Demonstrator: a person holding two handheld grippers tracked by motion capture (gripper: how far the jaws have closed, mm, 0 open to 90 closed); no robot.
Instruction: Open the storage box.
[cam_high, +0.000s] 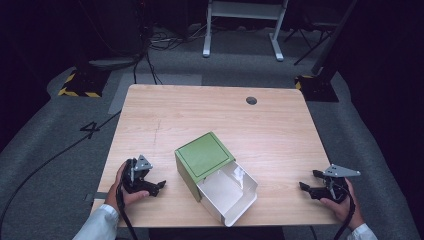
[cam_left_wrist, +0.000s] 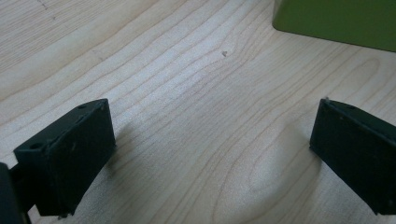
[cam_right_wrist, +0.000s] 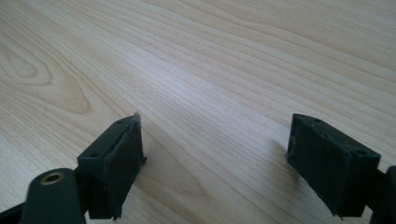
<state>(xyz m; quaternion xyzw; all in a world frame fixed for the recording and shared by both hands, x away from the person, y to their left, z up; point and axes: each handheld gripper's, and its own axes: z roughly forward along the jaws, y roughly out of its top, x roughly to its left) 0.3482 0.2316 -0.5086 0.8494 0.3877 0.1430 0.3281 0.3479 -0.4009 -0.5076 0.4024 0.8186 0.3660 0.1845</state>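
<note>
Both wide-open, empty: left gripper (cam_high: 159, 186), right gripper (cam_high: 306, 181), flanking unlabelled green box (cam_high: 204, 156), white drawer (cam_high: 229, 192) out.

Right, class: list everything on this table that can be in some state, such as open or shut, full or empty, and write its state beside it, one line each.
Green box: drawer-style, its sleeve lying on the table, partly open.
White drawer: pulled partway out of the green box, empty as far as it shows.
Left gripper: open, holding nothing, resting low on the table beside the box.
Right gripper: open, holding nothing, apart from the box.
</note>
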